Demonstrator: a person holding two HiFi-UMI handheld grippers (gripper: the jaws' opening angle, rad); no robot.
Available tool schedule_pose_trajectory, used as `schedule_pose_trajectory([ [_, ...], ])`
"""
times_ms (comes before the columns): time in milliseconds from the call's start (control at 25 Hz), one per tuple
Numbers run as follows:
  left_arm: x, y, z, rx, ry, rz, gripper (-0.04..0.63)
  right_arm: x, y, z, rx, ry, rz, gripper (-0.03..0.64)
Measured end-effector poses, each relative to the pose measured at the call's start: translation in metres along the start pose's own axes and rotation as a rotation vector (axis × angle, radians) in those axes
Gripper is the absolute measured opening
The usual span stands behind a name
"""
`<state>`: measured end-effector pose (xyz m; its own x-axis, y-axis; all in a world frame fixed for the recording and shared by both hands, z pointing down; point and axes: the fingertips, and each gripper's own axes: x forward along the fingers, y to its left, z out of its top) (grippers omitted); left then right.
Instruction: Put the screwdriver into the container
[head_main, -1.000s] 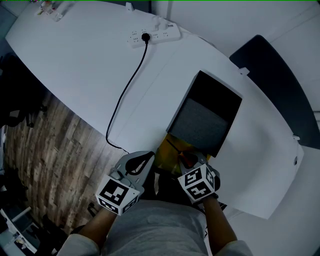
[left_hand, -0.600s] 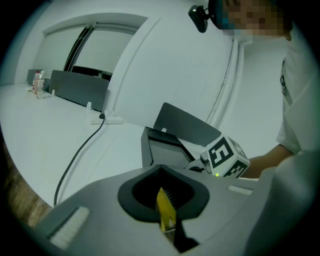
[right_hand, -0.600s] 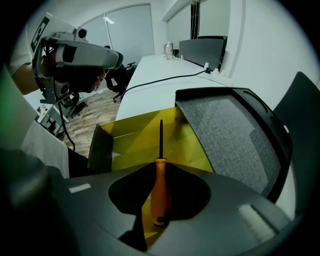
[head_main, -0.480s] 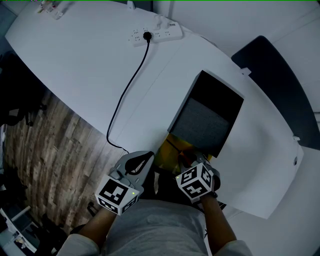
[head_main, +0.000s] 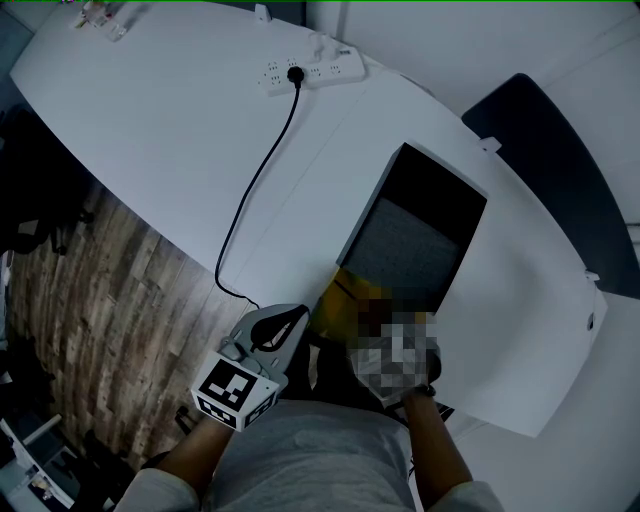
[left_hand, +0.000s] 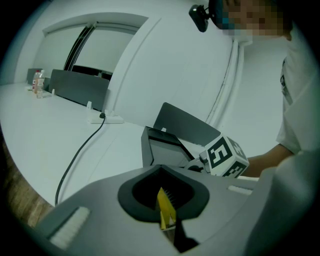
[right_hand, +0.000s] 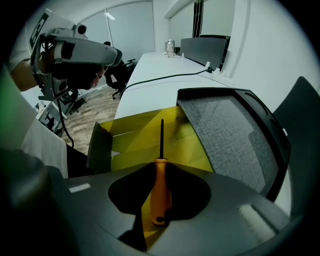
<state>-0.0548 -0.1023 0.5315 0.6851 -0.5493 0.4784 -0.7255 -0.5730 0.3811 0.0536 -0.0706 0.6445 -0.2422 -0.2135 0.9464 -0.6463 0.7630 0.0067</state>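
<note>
We find the screwdriver (right_hand: 160, 195) in the right gripper (right_hand: 161, 170). Its orange handle lies between the jaws, which have just been opening a little. The pads still look to us to be on the handle, since the tool lies true along the jaws' own line. Its long axis follows that line: the butt is nearest us, and the dark shaft (right_hand: 161, 137) leads away and steeply down, tip toward the far side.

What the coming move turns on is that the yellow container (right_hand: 132, 131) sits straight ahead of that tip and below it, by the near edge of the table (head_main: 180, 130). In the right gripper view we see the whole shaft against the yellow interior, with the tip short of the far wall. We judge that no sideways travel is called for, only a lowering or a letting go along the axis.

A grey-lined case (right_hand: 227, 135) lies just beyond the container to the right and seems to touch it, so a tip straying right would land there.

The left gripper (left_hand: 161, 172) stands left of the container, its jaws drawn together on a thin yellow edge. We take this for the container's near-left rim. The right hand, which carries the tool, is plainly the nearer one.
</note>
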Motion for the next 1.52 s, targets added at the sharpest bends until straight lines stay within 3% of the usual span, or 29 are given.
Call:
schedule_pose_trajectory([
  [520,-0.004,-0.002,0.002,0.003,-0.006,-0.003,0.000,-0.003,0.004,0.002,-0.009,-0.011,-0.001,0.135],
  [960,-0.008,-0.007,0.004,0.016,-0.008,0.002,0.000,-0.014,0.001,0.006,0.047,-0.072,0.004,0.141],
  [1520,-0.015,-0.029,0.022,0.073,-0.040,0.000,0.000,-0.059,-0.010,0.017,0.178,-0.253,-0.002,0.147],
])
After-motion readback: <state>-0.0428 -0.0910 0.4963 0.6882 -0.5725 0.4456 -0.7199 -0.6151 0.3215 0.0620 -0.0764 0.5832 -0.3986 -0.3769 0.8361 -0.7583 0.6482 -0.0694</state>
